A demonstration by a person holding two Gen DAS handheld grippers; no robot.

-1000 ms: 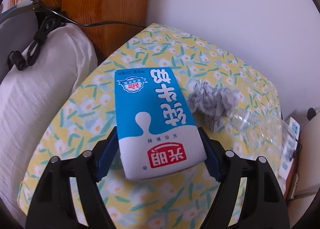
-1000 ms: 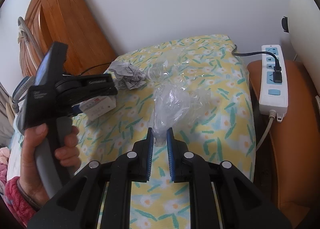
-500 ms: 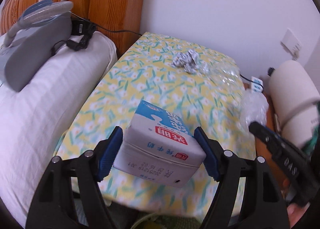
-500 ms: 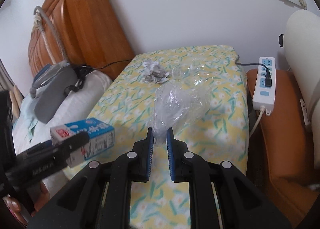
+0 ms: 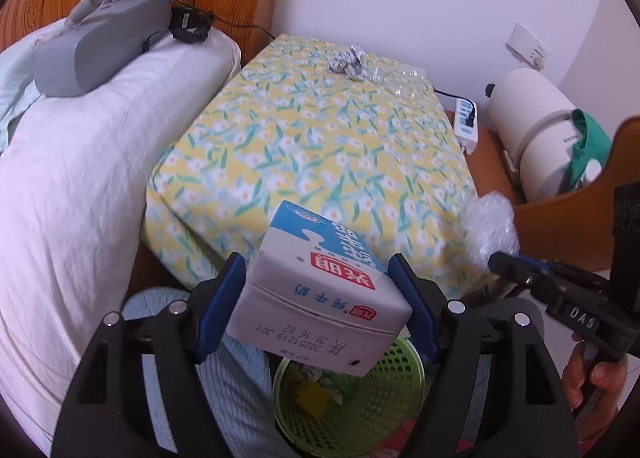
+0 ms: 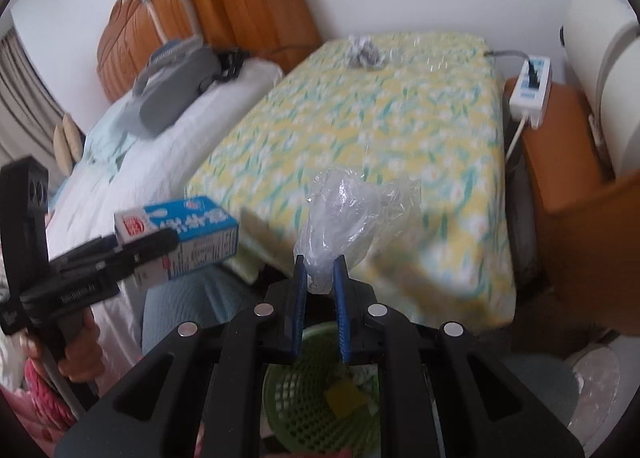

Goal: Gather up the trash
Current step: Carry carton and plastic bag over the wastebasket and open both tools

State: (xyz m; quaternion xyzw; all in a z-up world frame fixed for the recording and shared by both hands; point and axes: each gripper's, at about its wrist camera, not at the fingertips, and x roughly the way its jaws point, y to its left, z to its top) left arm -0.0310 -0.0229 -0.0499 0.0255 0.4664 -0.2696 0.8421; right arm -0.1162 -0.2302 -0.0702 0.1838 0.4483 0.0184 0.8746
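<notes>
You hold two pieces of trash above the green mesh basket [image 5: 362,398], the landmark for everything here. Left gripper [image 5: 318,310]: jaws clamped on the sides of the blue-and-white milk carton [image 5: 320,290], carton tilted, its base end hanging over the basket's near rim. Right gripper [image 6: 320,290]: jaws nearly closed, pinching the bottom of a crumpled clear plastic bag [image 6: 352,214] that stands up above the pads, roughly over the basket's middle in the right wrist view. To do the drop well, centre each item over the basket opening before you let go; the carton looks wide against the mouth, so tip it end-down and release low so it does not bounce off the rim. The bag is light and may cling to a pad, so open wide and give it a moment to fall. Drop one at a time so the grippers do not knock each other. Basket contents: a yellow scrap [image 5: 314,398] and some pale crumpled bits, otherwise mostly room left. Beyond the basket, on the floral-covered table [image 5: 280,162], a crumpled paper ball [image 5: 346,62] sits at the far end with something clear and plastic just beside it, too faint to name. Those are still to be collected.
</notes>
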